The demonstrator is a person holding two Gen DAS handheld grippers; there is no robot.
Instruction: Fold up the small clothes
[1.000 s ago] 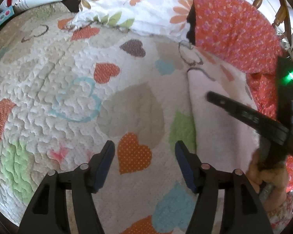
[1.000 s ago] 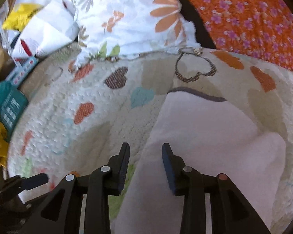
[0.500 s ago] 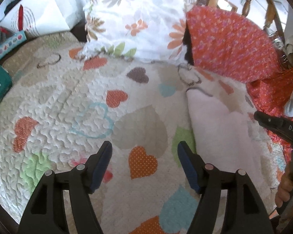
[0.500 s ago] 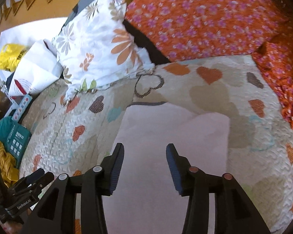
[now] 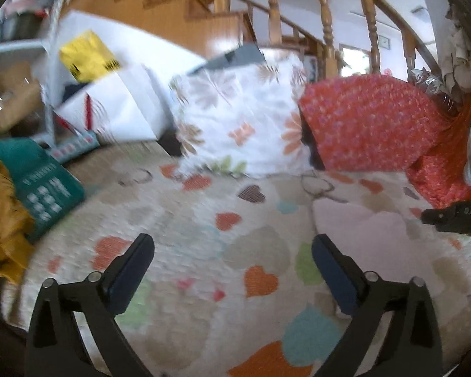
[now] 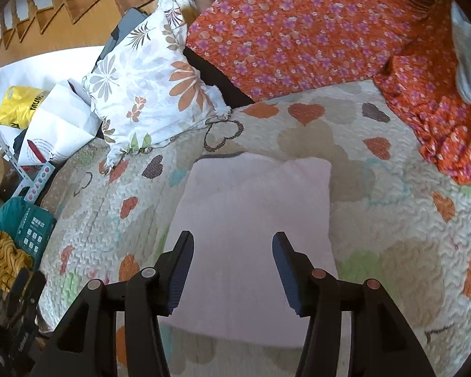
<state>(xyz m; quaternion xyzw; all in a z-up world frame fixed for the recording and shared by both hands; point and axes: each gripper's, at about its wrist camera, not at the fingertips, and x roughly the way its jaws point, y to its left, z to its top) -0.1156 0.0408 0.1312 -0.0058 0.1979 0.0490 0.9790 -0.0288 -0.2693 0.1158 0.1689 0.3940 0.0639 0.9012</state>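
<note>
Both grippers are gaping wide, holding nothing: my right gripper [image 6: 232, 267] is showing the whole folded pink cloth [image 6: 251, 220] mid-frame; my left gripper [image 5: 232, 270] is catching only its edge at right.

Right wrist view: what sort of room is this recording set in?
Probably a lived-in home, on a bed or daybed beside a staircase: a heart-patterned quilt, a floral pillow and a wooden stair banister.

A heart-patterned quilt [image 6: 376, 220] covers the bed, with a white floral pillow [image 6: 154, 84] and an orange flowered cushion [image 6: 292, 31] propped along its far edge, a yellow bag [image 6: 18, 106] and teal box [image 6: 31, 229] off to the side, wooden stair balusters [image 5: 325, 19] rising behind.
</note>
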